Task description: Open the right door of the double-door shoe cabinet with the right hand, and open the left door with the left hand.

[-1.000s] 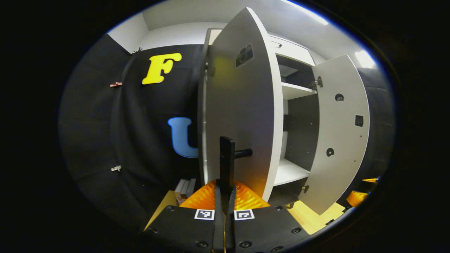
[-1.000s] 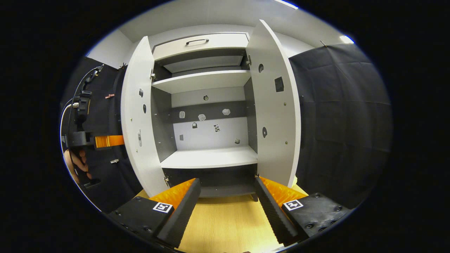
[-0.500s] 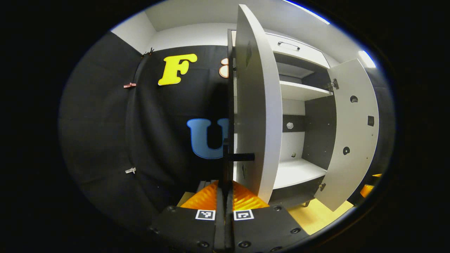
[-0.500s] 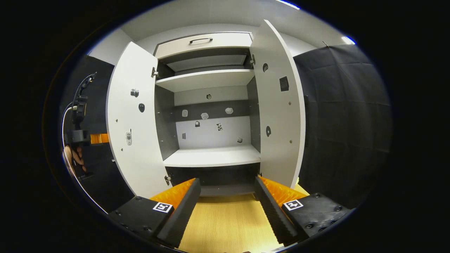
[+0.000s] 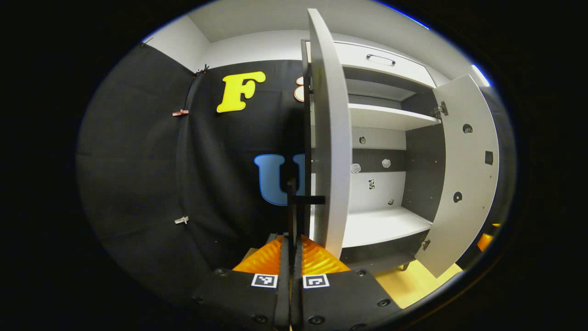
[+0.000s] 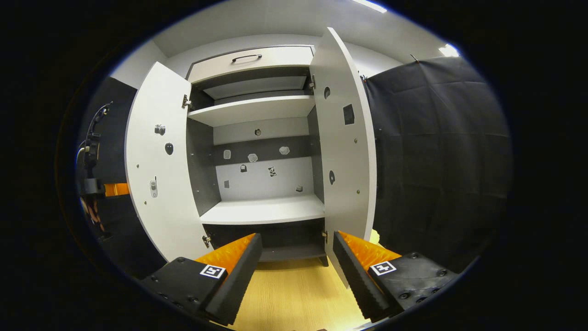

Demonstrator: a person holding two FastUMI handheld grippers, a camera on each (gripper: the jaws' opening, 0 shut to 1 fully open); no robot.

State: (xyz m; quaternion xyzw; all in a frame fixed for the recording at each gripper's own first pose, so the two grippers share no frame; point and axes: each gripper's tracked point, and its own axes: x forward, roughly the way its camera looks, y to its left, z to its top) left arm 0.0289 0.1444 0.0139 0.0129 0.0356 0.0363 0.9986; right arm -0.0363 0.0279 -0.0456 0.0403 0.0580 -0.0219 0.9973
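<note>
At the cabinet's left side, you are finishing the second step: your left gripper is clamping its closed fingers on the handle of the left door, which is standing about edge-on to you. Right door is hanging wide open, and your right gripper is gaping, holding nothing. Next, I judge, you are needing only to let go.

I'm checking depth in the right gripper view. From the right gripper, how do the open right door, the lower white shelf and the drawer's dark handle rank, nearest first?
1. Open white right door: just beyond the right gripper, right of centre.
2. Lower white shelf: inside the cabinet, centre.
3. Dark drawer handle: top of the cabinet, farthest.
</note>
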